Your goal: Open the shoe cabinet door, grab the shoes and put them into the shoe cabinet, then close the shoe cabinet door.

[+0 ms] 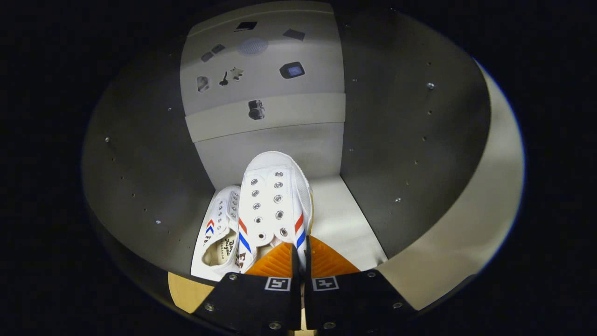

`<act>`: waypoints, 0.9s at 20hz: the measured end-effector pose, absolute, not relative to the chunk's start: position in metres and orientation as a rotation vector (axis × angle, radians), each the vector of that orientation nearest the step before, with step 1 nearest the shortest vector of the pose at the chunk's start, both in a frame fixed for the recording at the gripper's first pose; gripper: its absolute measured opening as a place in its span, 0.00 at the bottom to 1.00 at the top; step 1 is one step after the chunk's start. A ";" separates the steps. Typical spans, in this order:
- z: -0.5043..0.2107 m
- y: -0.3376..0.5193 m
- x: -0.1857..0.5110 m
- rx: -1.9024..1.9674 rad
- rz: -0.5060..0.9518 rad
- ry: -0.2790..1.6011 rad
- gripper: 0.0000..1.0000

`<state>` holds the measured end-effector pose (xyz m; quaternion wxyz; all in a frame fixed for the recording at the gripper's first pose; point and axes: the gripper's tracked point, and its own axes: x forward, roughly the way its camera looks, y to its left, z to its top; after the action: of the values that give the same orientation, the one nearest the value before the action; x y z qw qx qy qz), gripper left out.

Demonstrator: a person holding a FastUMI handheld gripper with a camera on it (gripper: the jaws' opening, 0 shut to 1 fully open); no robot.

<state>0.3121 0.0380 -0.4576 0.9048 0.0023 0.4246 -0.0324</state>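
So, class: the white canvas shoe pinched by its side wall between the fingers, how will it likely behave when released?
The held shoe, pinched by the gripper, looks soft canvas, so probably flexes. Seems light. Its flat sole should settle without rolling, possibly leaning on the second shoe.

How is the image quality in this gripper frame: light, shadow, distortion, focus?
Gripper view: strong fisheye bending curves the dark cabinet side panels; the pale back panel is evenly lit, while the sides fall into shadow. The white canvas sneaker with red and blue stripes is bright but sharp, as is the second white sneaker beside it. The gripper jaws are closed on the first sneaker's side.
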 end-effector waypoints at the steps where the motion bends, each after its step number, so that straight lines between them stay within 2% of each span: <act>1: -0.464 0.038 0.317 0.011 -0.070 0.887 0.03; 18: -0.529 0.036 0.351 0.062 -0.107 1.045 0.05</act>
<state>0.3514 0.0359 -0.5290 0.8648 0.0296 0.4987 -0.0511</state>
